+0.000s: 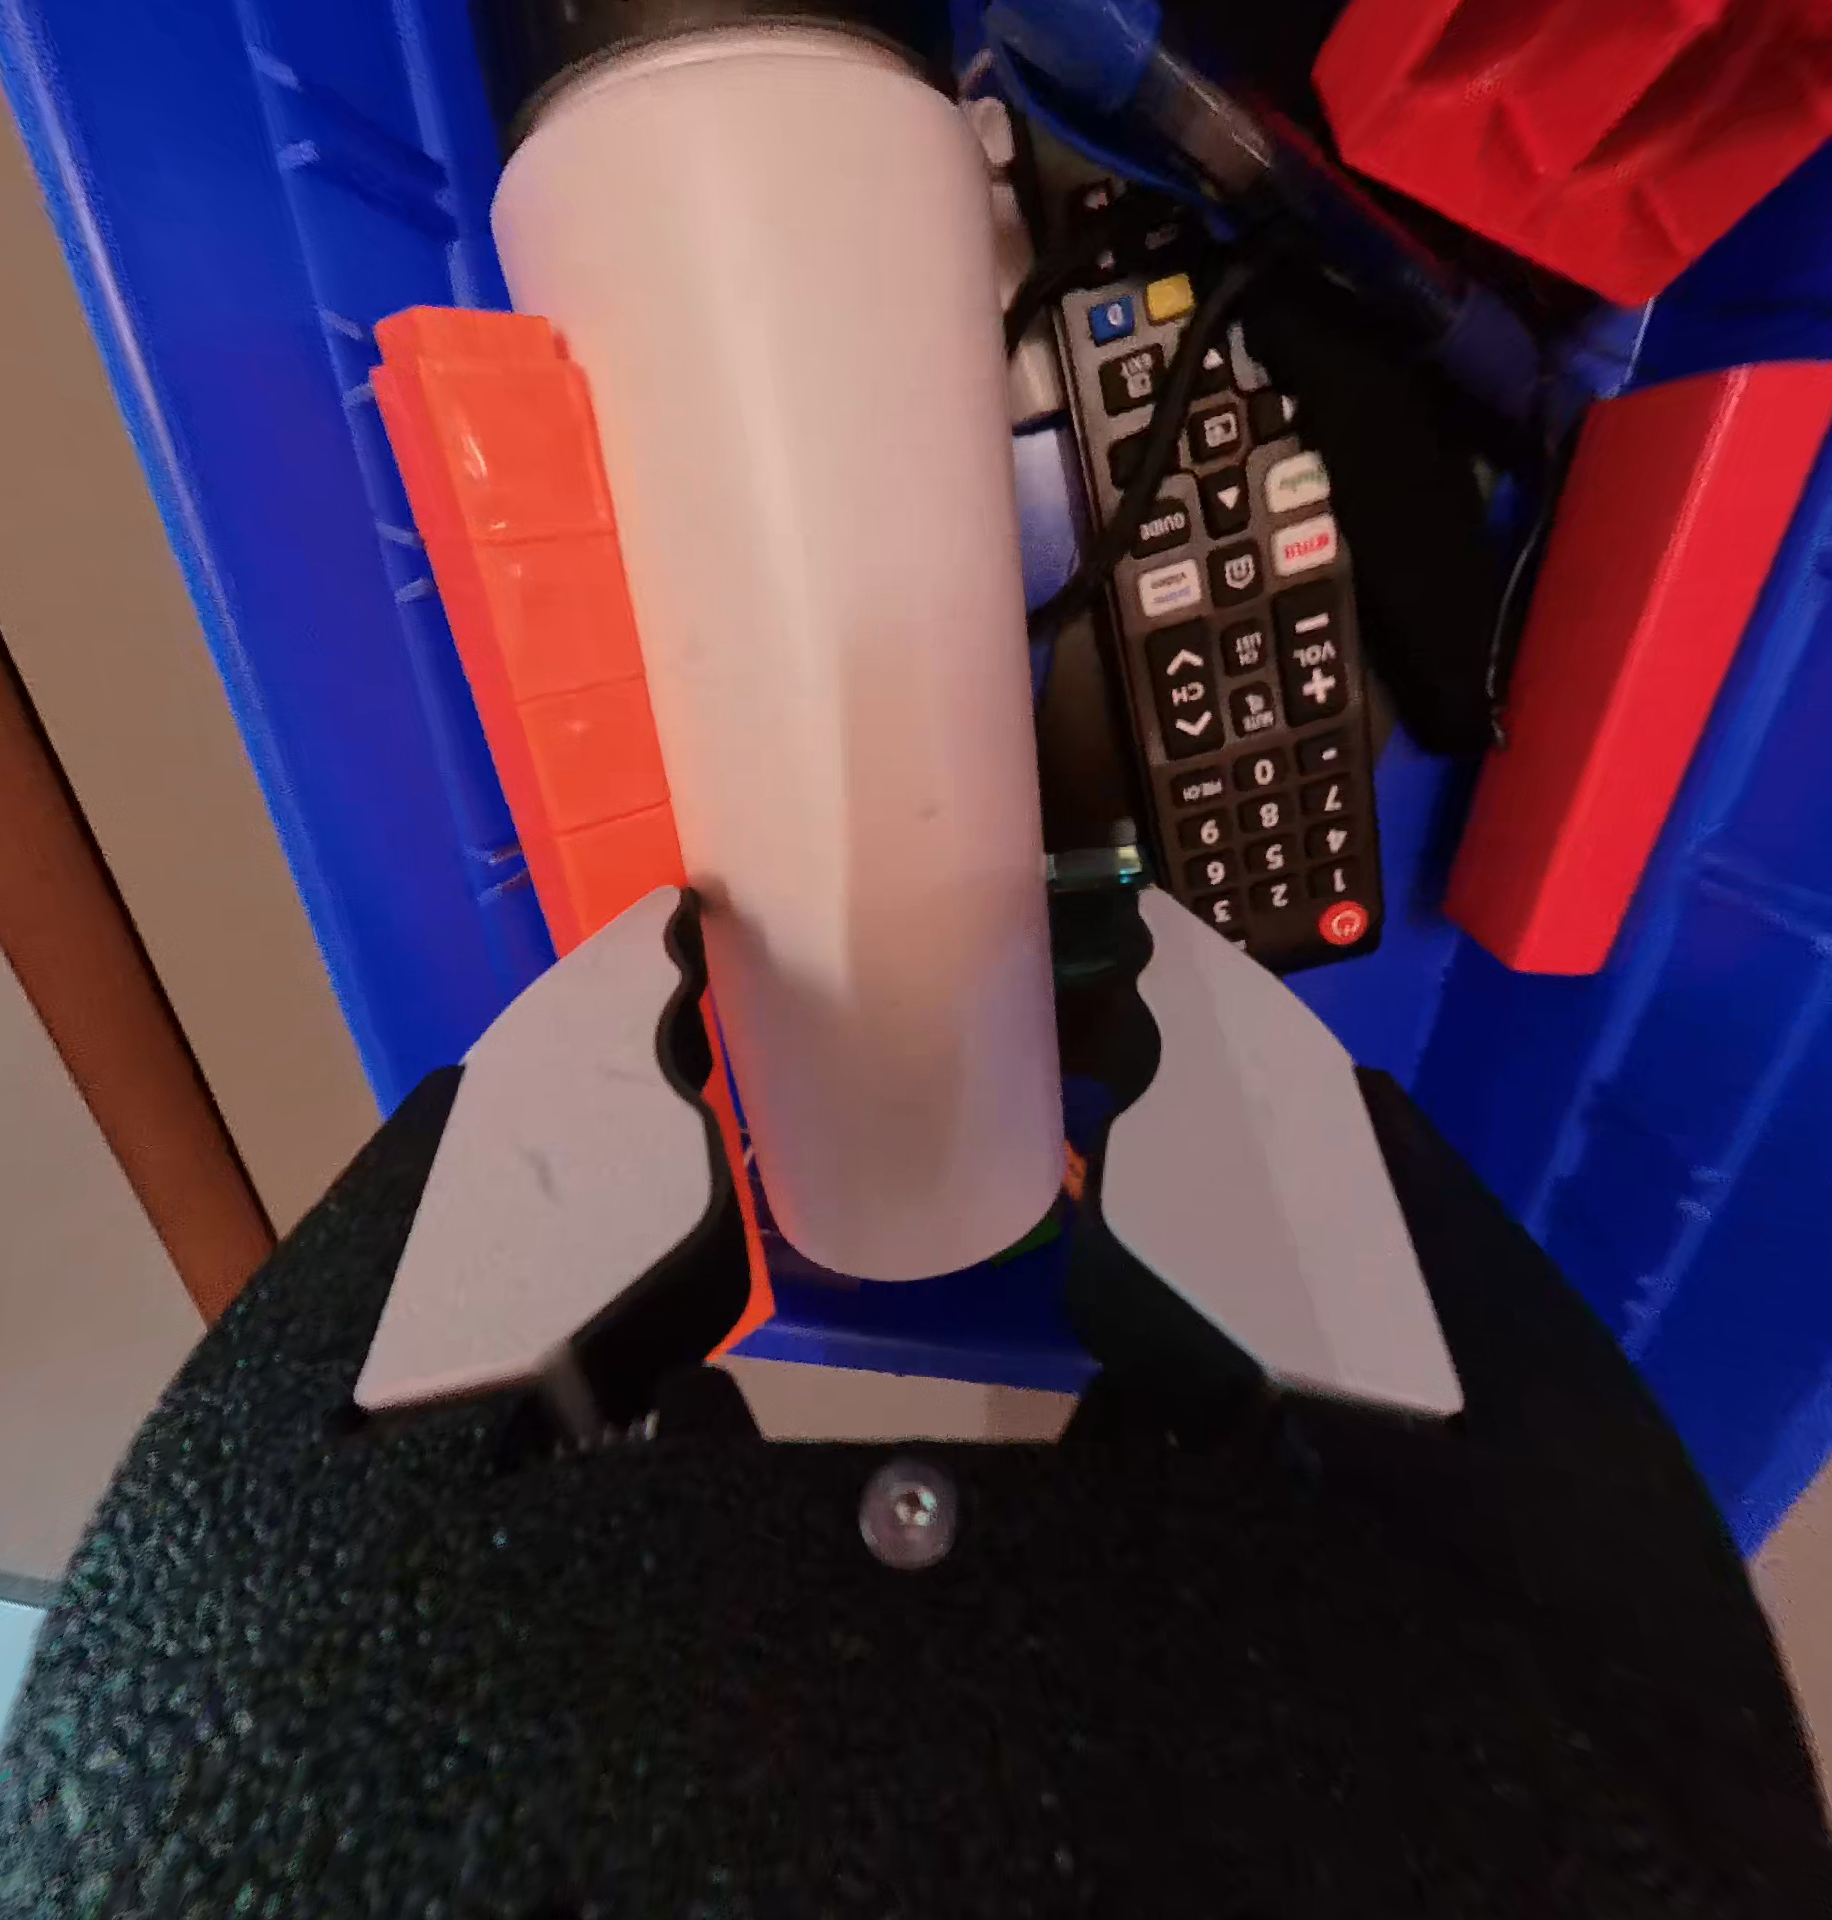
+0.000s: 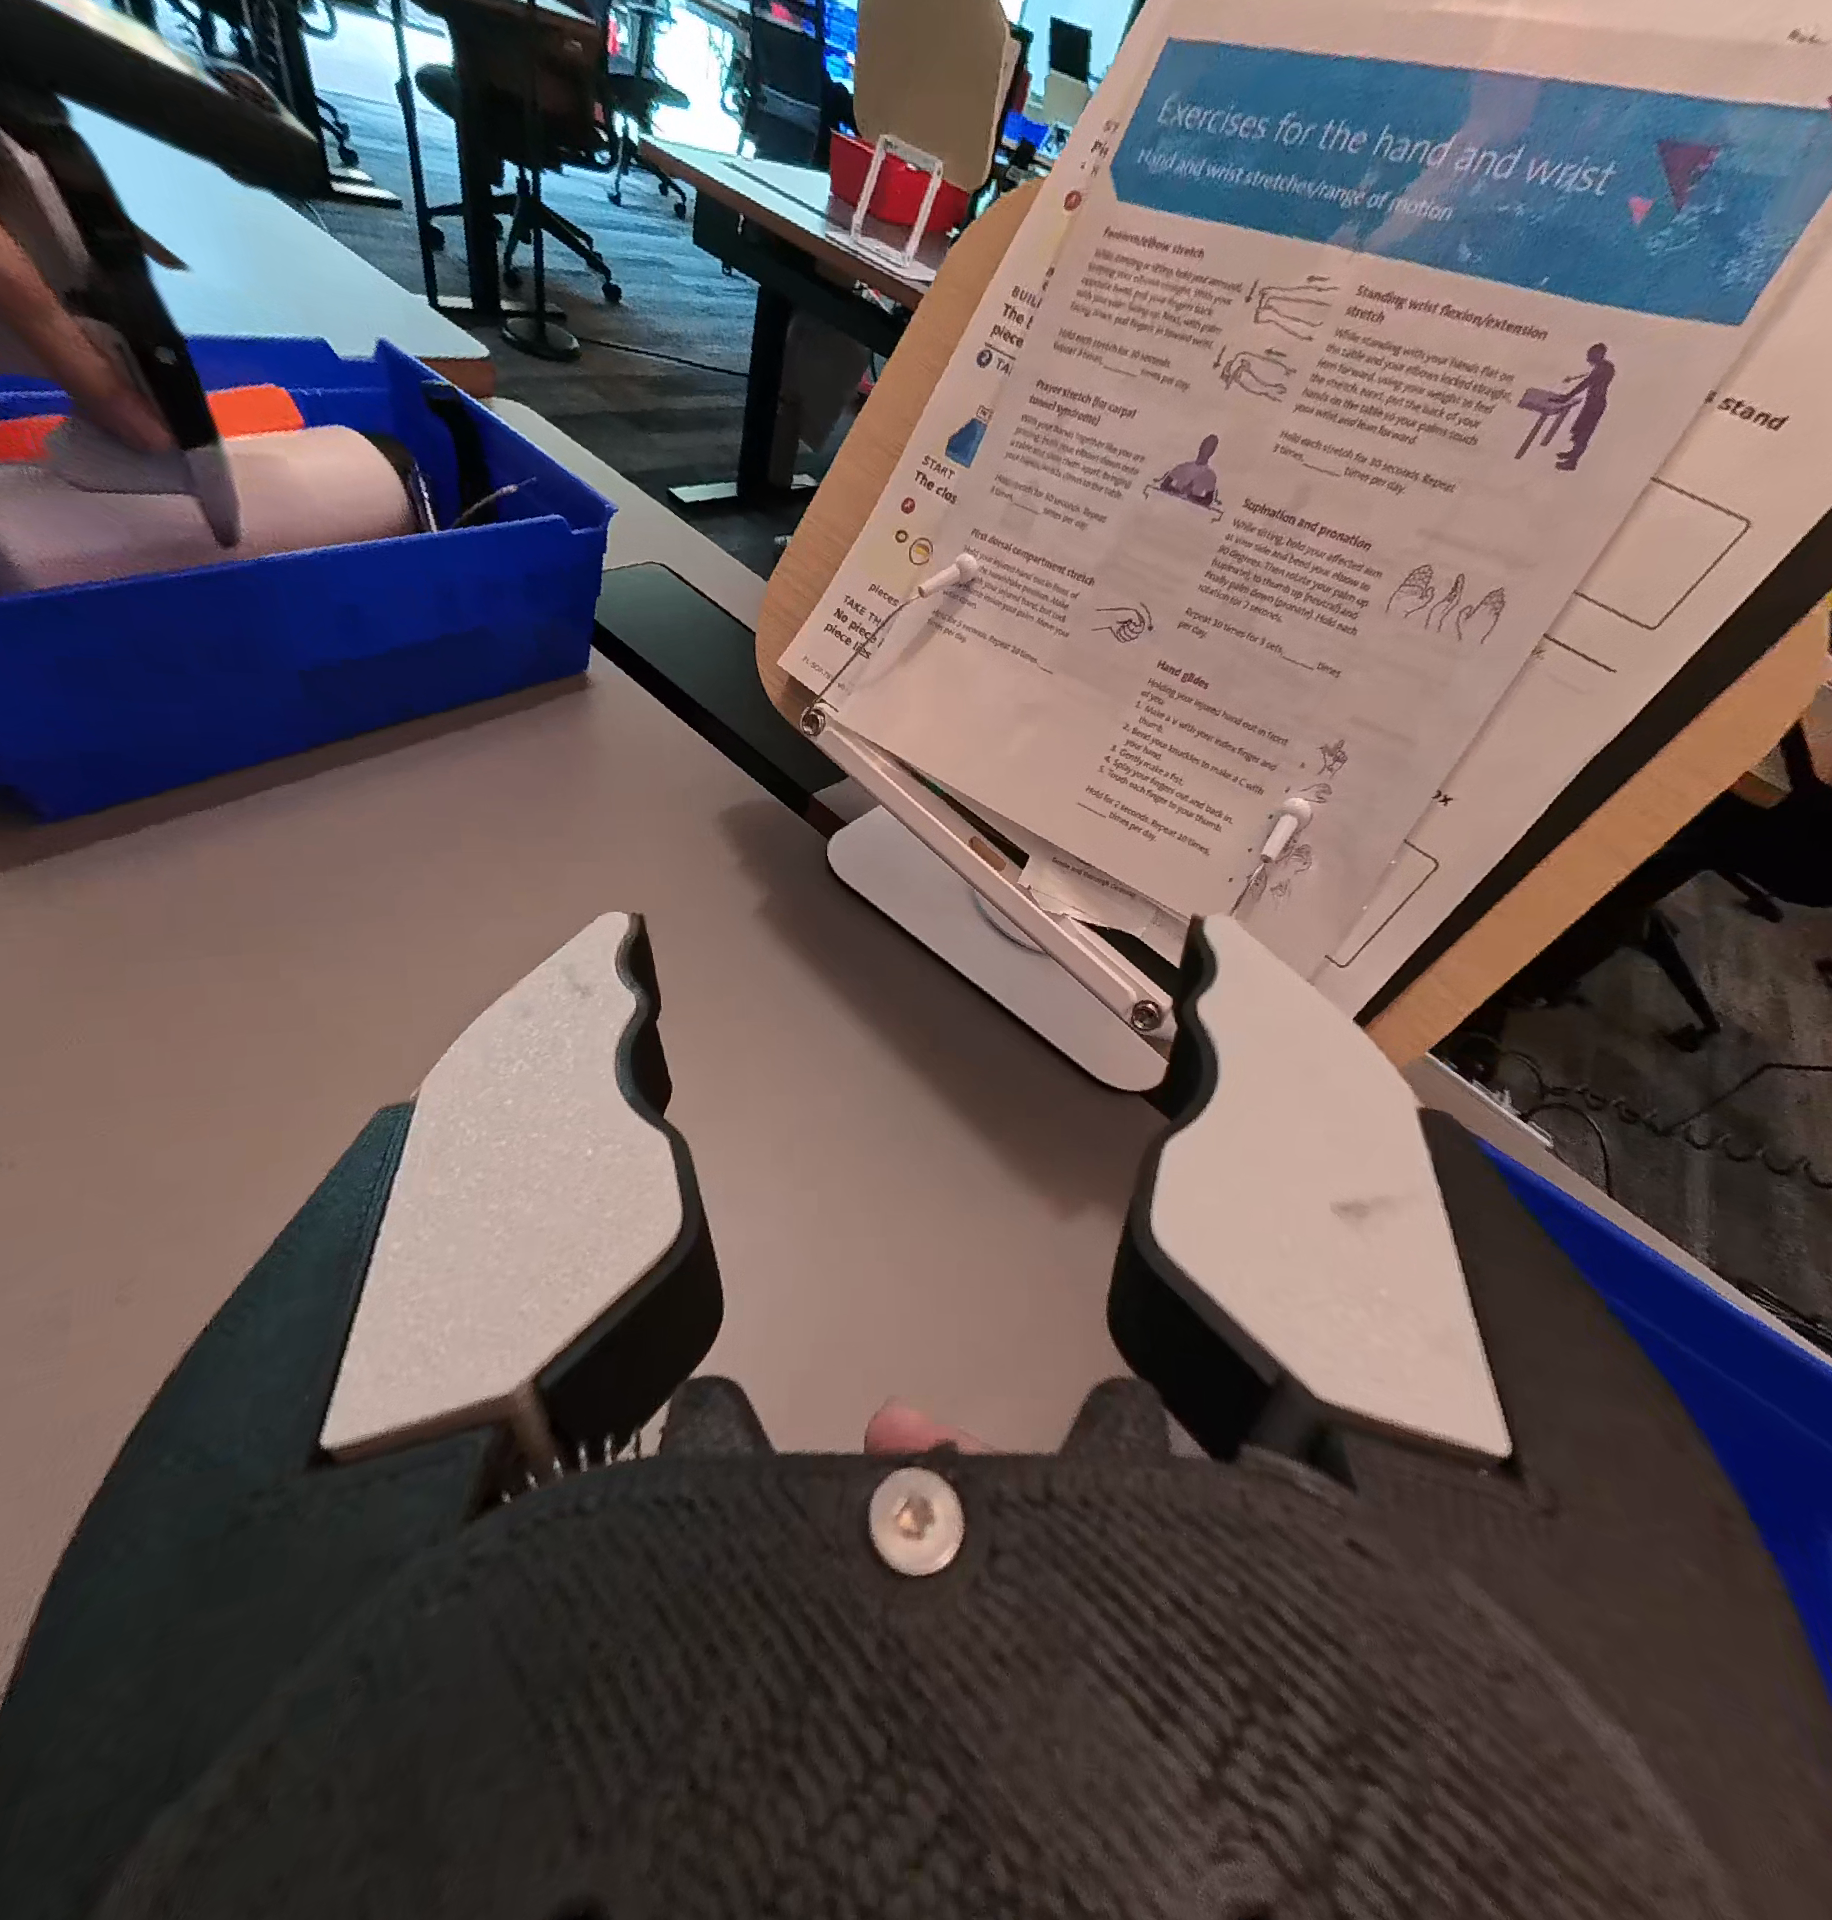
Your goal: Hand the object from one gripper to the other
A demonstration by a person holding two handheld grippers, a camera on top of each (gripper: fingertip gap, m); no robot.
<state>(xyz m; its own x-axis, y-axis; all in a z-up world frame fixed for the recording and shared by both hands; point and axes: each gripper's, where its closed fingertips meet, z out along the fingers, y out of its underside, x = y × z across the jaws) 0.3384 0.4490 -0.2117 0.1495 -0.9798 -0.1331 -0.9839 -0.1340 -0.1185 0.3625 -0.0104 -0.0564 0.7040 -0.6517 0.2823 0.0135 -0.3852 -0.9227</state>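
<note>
A white tumbler (image 1: 787,623) lies on its side in a blue bin (image 1: 216,520). My left gripper (image 1: 912,904) is open and straddles the tumbler's near end. Its left finger touches the tumbler's side, and a gap shows at its right finger. In the right wrist view the tumbler (image 2: 299,488) shows at the far left in the bin (image 2: 268,644), with the left gripper (image 2: 153,416) over it. My right gripper (image 2: 914,925) is open and empty above the grey table (image 2: 372,987), well apart from the bin.
In the bin, an orange block (image 1: 538,582) lies left of the tumbler. A black remote (image 1: 1244,644) and red blocks (image 1: 1639,665) lie to its right. A document stand with papers (image 2: 1307,468) rises ahead of the right gripper. Another blue bin's edge (image 2: 1722,1351) is at its right.
</note>
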